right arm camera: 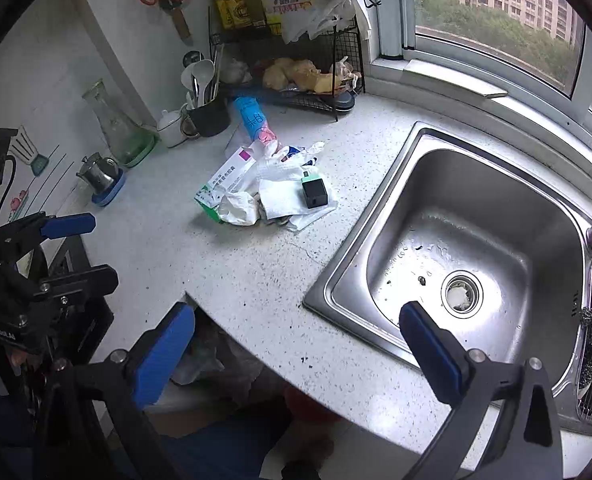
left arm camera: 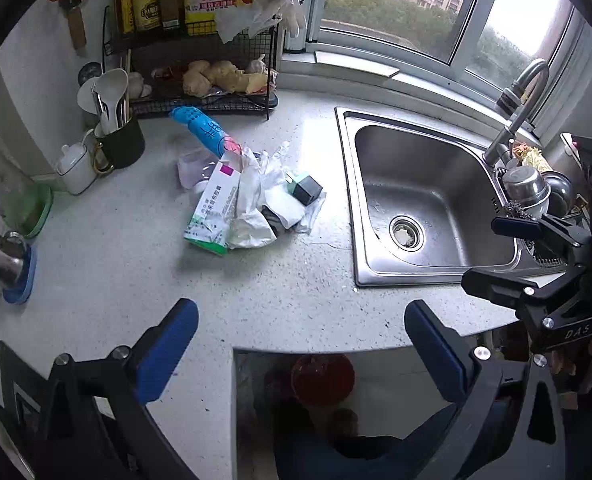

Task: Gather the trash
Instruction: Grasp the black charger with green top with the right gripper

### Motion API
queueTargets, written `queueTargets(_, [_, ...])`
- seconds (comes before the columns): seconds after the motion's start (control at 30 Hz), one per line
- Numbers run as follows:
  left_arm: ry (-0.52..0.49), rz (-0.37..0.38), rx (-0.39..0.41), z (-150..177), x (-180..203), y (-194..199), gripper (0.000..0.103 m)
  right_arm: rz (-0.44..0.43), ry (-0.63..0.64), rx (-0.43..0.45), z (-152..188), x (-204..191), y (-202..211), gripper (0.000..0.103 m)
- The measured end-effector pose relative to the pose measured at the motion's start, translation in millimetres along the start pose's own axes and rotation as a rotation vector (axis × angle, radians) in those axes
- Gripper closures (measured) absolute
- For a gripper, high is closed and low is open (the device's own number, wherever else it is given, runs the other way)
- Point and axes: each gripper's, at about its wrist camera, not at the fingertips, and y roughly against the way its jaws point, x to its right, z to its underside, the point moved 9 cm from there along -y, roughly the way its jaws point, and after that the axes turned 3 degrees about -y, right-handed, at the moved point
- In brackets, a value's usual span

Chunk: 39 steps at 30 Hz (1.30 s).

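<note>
A heap of trash lies mid-counter: a white and green medicine box (left arm camera: 216,208) (right arm camera: 228,182), crumpled white plastic and paper (left arm camera: 256,204) (right arm camera: 280,196), a small dark box (left arm camera: 307,189) (right arm camera: 314,194) and a blue wrapper (left arm camera: 206,130) (right arm camera: 254,120). My left gripper (left arm camera: 300,306) hangs open over the counter's front edge, well short of the heap and holding nothing. Beside it, my right gripper (right arm camera: 297,309) is open and bare, one finger over the counter edge and the other over the sink. Each gripper also shows at the edge of the other's view.
A steel sink (left arm camera: 347,184) (right arm camera: 335,264) with a faucet (left arm camera: 523,108) sits right of the heap. A black wire rack (left arm camera: 200,76), a utensil mug (left arm camera: 122,142) and a small metal pot (left arm camera: 8,260) line the back and left. Something red (left arm camera: 321,378) lies below the counter edge.
</note>
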Motion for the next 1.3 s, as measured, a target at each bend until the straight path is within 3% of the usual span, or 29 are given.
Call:
queueTargets(0.07, [-0.016, -0.002, -0.022, -7.7, -10.6, -11.5, 0.001, 0.012, -0.014, -0.017, -8.6, 1.0, -10.2, 0.001])
queueTargets(0.17, [-0.010, 0.056, -0.052, -19.8, -26.0, -30.3, 0.001, 0.038, -0.020, -0.037, -25.1, 3.0, -28.3, 0.001])
queueTargets(0.47, [-0.004, 0.044, -0.130, -53.0, -82.4, -86.0, 0.001, 0.111, -0.070, -0.068, -67.6, 19.0, -72.0, 0.001])
queueTargets(0.6, [-0.029, 0.076, -0.156, -60.8, -92.5, -103.6, 0.001, 0.113, -0.092, -0.106, -78.5, 26.1, -94.4, 0.001])
queueTargets(0.83, [0.014, 0.134, -0.235, -60.5, -112.0, -133.7, 0.001, 0.142, -0.053, -0.211, -85.7, 30.4, -144.9, 0.026])
queueTargets(0.93, [-0.037, 0.087, -0.246, -61.4, -118.8, -141.3, 0.001, 0.135, -0.058, -0.244, -87.6, 31.9, -162.7, 0.030])
queueTargets(1.07, [-0.046, 0.082, -0.265, -62.2, -126.5, -152.6, 0.001, 0.113, -0.073, -0.280, -86.3, 30.7, -178.3, 0.038])
queueTargets(1.3, [-0.019, 0.149, -0.278, -61.8, -133.4, -166.0, 0.001, 0.112, -0.068, -0.299, -86.4, 29.4, -188.5, 0.043])
